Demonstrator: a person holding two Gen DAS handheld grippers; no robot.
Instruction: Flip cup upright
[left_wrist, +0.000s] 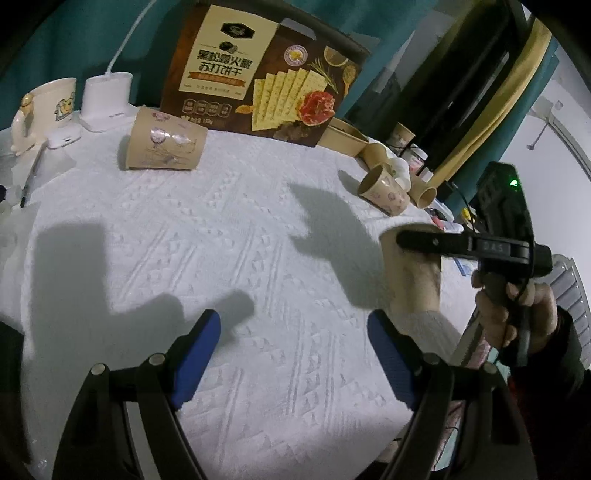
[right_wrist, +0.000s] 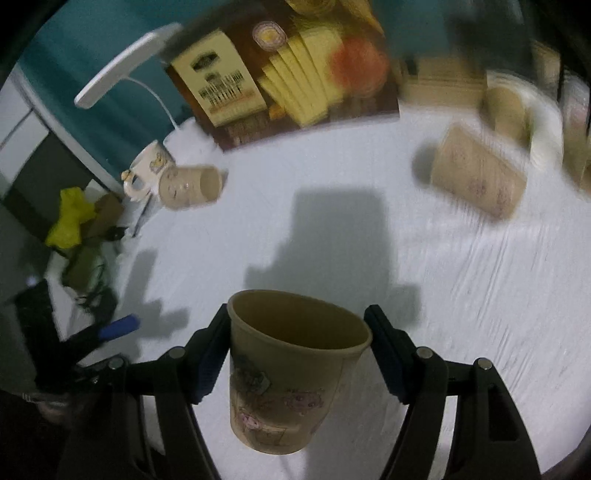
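My right gripper (right_wrist: 297, 341) is shut on a beige paper cup (right_wrist: 291, 373) with pink drawings, held mouth up above the white cloth. In the left wrist view the same cup (left_wrist: 415, 273) hangs in the right gripper (left_wrist: 424, 243) at the right. My left gripper (left_wrist: 293, 347) is open and empty, low over the cloth; its blue pad shows in the right wrist view (right_wrist: 118, 326). Two more paper cups lie on their sides: one at the far left (left_wrist: 162, 142) (right_wrist: 190, 186), one at the far right (left_wrist: 384, 188) (right_wrist: 476, 179).
A brown cracker box (left_wrist: 258, 70) stands at the back. A ceramic mug (left_wrist: 44, 107) and a white lamp base (left_wrist: 105, 99) stand back left. Paper bowls and cups (left_wrist: 351, 134) crowd the back right. The white textured cloth (left_wrist: 221, 240) covers the table.
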